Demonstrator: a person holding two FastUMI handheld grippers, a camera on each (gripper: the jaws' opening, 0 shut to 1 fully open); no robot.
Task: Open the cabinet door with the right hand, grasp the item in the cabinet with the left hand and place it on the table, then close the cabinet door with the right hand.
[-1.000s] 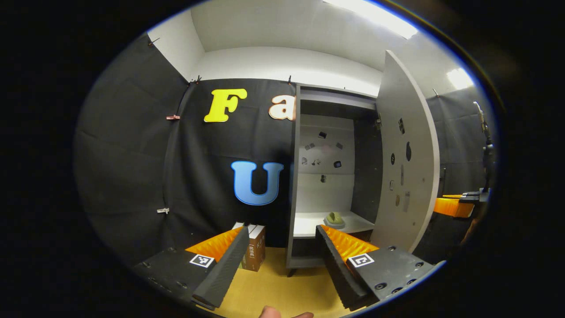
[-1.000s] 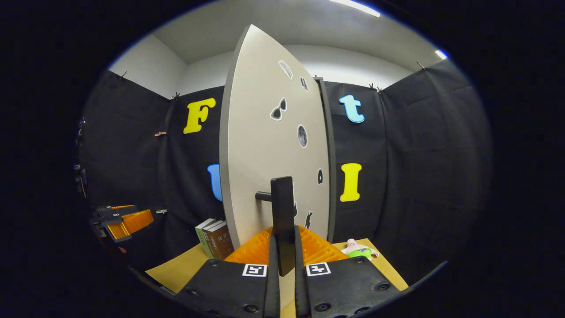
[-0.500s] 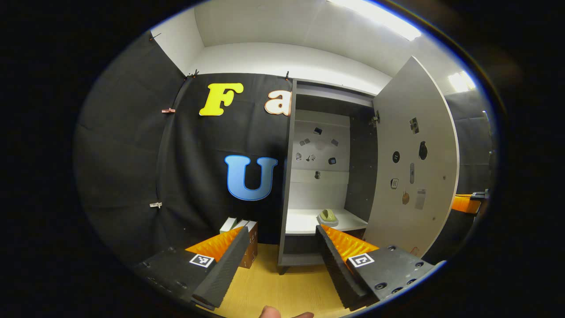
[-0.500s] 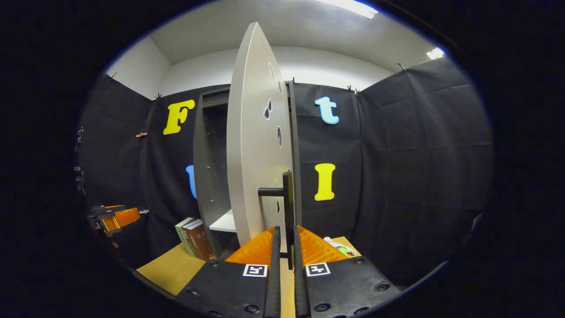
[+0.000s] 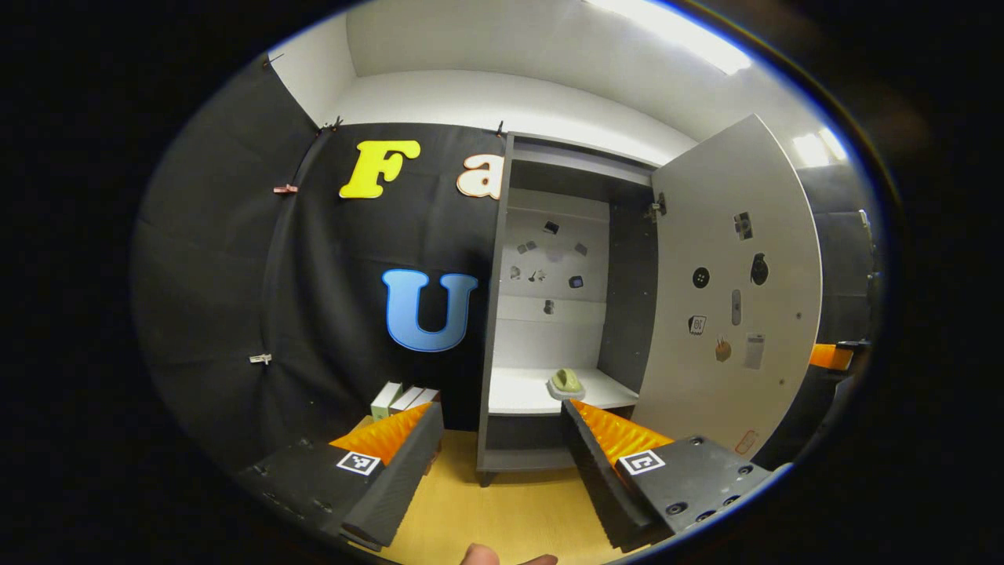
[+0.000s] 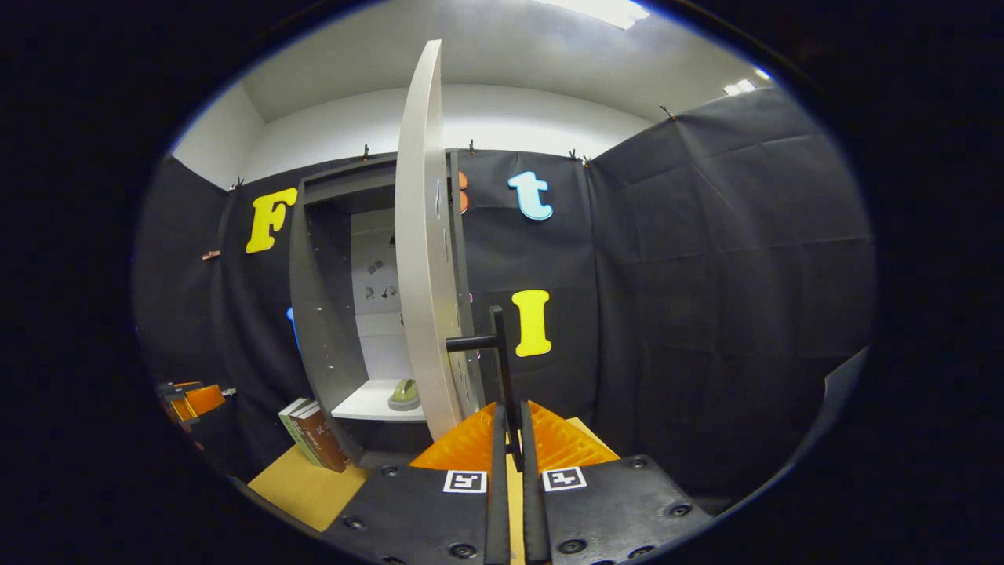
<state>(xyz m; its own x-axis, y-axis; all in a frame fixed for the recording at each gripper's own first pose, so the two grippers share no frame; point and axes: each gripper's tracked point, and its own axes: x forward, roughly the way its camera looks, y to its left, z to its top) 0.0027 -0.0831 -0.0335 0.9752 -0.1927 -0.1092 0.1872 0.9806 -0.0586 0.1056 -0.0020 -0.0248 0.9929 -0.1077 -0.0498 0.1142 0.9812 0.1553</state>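
Black-cloth booth, yellow table point(image 5: 502, 510), cabinet door point(image 5: 733, 298) swung wide, right gripper point(image 6: 510, 439) clamped on its handle point(image 6: 499, 353), left gripper point(image 5: 502, 447) gaping empty, green item point(image 5: 566, 381) on shelf point(image 5: 525, 392) at 1 o'clock

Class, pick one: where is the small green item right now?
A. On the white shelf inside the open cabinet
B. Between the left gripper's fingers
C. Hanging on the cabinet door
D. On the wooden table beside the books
A: the small green item sits on the white shelf inside the open grey cabinet, untouched.
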